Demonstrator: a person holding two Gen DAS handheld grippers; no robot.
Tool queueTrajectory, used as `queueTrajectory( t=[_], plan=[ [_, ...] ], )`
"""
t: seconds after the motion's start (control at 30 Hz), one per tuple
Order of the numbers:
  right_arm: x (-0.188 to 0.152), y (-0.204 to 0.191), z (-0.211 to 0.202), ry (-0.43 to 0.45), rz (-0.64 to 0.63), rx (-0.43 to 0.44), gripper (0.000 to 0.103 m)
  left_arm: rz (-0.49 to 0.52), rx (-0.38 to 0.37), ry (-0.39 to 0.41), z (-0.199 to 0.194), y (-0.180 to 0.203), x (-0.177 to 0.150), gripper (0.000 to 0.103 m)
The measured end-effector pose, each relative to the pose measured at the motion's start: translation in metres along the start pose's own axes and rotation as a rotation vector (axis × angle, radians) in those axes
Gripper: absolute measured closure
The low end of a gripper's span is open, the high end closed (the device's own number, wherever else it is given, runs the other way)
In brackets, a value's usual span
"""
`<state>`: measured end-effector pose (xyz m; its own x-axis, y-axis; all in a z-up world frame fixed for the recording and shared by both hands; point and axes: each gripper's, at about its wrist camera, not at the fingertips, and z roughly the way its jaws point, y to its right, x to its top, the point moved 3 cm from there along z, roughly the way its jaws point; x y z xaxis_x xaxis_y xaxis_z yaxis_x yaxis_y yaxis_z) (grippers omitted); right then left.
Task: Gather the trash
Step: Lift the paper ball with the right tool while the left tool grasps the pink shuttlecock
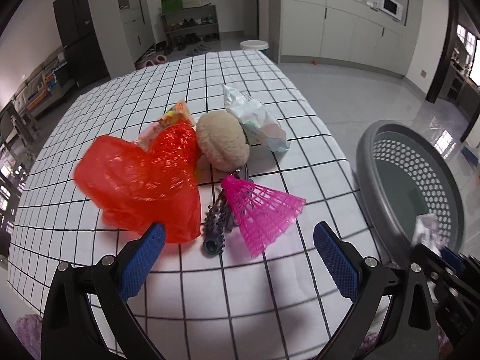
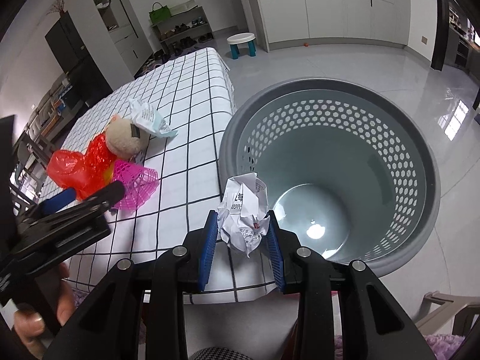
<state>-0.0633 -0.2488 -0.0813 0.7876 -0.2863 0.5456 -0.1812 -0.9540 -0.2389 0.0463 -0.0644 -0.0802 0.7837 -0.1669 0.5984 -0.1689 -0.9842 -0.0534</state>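
Observation:
My right gripper (image 2: 242, 220) is shut on a crumpled white printed paper ball (image 2: 244, 210), held over the table's corner beside the grey perforated basket (image 2: 330, 162). In the left wrist view that gripper (image 1: 432, 240) and its paper show at the basket's (image 1: 411, 186) near rim. My left gripper (image 1: 238, 234) stands open just above the table, short of a red plastic bag (image 1: 141, 186), a dark spiky roller (image 1: 217, 225) and a pink mesh net (image 1: 261, 213). Behind them lie a beige plush toy (image 1: 223, 141), a white crumpled wrapper (image 1: 258, 120) and a colourful snack packet (image 1: 171, 120).
The table wears a white cloth with a black grid (image 1: 210, 285); its right edge drops to a glossy grey floor where the basket stands. A white stool (image 2: 241, 45), a shoe rack (image 1: 192, 27) and cabinets (image 1: 345, 30) line the far side. A person's hand (image 2: 45, 315) grips the left tool.

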Motion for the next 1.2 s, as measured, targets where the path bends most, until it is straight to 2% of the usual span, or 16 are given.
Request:
queueTrajectory(
  t=[0.17, 0.4, 0.47, 0.53, 0.7, 0.97, 1.2],
  plan=[
    [0.003, 0.004, -0.005, 0.011, 0.013, 0.015, 0.072, -0.012, -0.002, -0.017, 0.018, 0.008, 0.006, 0.006],
    [0.002, 0.006, -0.009, 0.014, 0.018, 0.026, 0.072, 0.008, 0.005, 0.001, 0.031, 0.02, 0.011, 0.008],
    [0.002, 0.006, -0.009, 0.016, 0.019, 0.026, 0.072, 0.016, 0.008, 0.009, 0.029, 0.023, 0.01, 0.02],
    [0.002, 0.006, -0.01, 0.017, 0.02, 0.026, 0.072, 0.031, 0.005, -0.001, 0.031, 0.027, 0.009, 0.038],
    [0.001, 0.005, -0.013, 0.023, 0.016, 0.027, 0.072, 0.04, -0.023, -0.005, 0.022, 0.025, 0.001, 0.054],
    [0.001, -0.001, -0.016, 0.031, 0.005, 0.036, 0.072, 0.005, -0.072, 0.014, -0.01, 0.003, -0.007, 0.06],
    [0.001, -0.002, -0.016, 0.035, -0.001, 0.039, 0.072, -0.008, -0.137, 0.049, -0.041, -0.008, -0.012, 0.06]
  ],
)
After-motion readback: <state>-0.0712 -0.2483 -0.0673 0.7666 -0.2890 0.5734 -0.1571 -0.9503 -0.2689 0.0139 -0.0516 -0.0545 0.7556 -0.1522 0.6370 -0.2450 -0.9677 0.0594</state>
